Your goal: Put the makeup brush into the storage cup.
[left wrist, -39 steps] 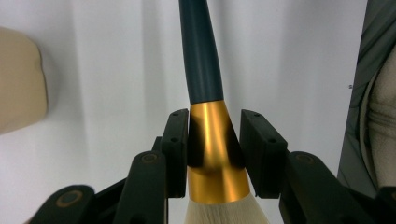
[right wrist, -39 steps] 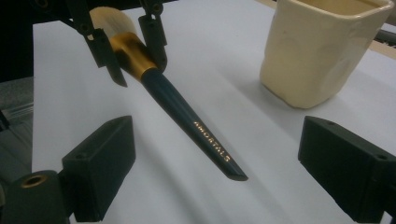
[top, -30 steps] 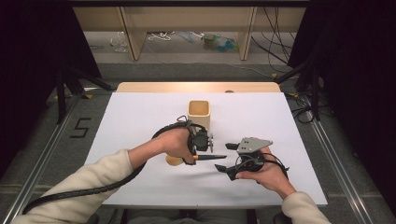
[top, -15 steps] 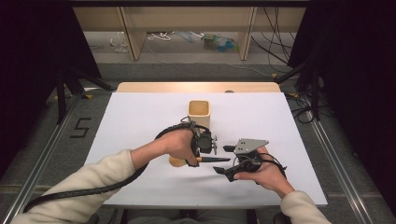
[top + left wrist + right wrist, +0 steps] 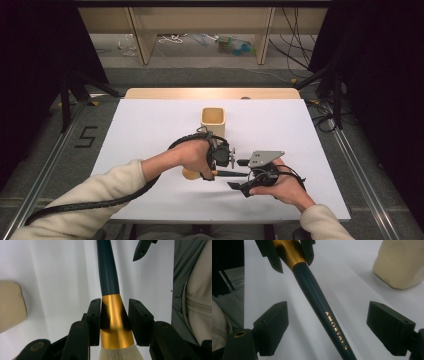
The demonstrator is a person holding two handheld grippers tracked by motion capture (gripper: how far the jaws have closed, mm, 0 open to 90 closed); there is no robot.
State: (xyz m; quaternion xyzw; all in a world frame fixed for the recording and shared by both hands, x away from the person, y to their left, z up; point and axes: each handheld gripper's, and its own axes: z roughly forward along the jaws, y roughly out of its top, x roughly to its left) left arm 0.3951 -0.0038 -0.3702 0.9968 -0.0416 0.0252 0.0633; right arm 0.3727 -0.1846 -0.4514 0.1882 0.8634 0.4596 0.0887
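the left gripper [image 5: 235,167] is clamped on a makeup brush [image 5: 109,280], its 2 pads pressing either side of the gold ferrule [image 5: 113,320] just above the pale bristles [image 5: 118,352]. the brush's dark blue handle runs out from that grip toward the right gripper [image 5: 239,186], level above the white table [image 5: 150,125]. in the right gripper view the handle [image 5: 322,307] passes between the 2 black pads, which stand wide on either side without touching it; those jaws have just been closing a little, yet a clear gap remains on both sides. gold lettering [image 5: 336,330] runs along the handle there. in the high view the 2 grippers meet near the table's front middle, the left hand [image 5: 192,157] coming from the left and the right hand [image 5: 280,185] from the lower right, with the grey 3-cornered plate [image 5: 265,158] on top of the right gripper. a cream, square-mouthed holder [image 5: 213,121] stands upright on the table just beyond the left gripper, apart from the brush. a person's cream sleeves [image 5: 85,200] come in from the bottom edge, and a black cable [image 5: 125,197] trails back along the left forearm.
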